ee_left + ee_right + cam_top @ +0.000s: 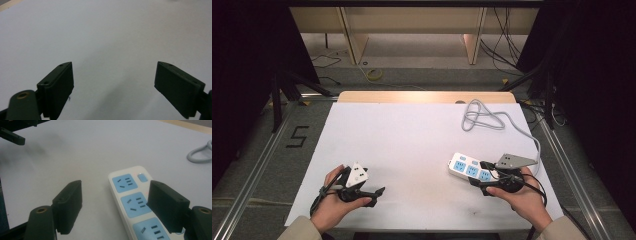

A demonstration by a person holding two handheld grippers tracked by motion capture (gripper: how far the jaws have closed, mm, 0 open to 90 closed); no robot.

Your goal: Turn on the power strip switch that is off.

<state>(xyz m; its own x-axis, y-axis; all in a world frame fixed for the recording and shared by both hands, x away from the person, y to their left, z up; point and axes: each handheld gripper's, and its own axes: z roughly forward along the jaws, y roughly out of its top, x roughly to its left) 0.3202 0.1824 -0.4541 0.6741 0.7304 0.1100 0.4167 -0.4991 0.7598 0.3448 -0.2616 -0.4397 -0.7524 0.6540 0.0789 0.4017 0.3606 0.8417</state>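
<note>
Your left tool hangs low over the near left part of the desk, gripped in your left hand, jaws spread wide with nothing between them. In the left gripper view its two black pads frame bare white sheet, with a strip of the wooden desk edge showing at the far upper left. To that tool's left, on the grey floor beyond the desk, a black "5" is marked beside an aluminium rail. Ahead of it, past the desk's far wooden edge, lie a yellow coil on the floor and pale wooden furniture legs; dark curtains close both sides of the room.

Your right tool, in your right hand, sits at the near right, jaws wide, holding nothing. The white power strip with blue sockets lies flat just in front of it; in the right gripper view the strip runs under the right-hand pad, while the other pad stands over bare sheet beside it. Whether the pad touches the strip, you cannot tell. The strip's grey cable loops on the desk farther ahead and to that tool's right.
</note>
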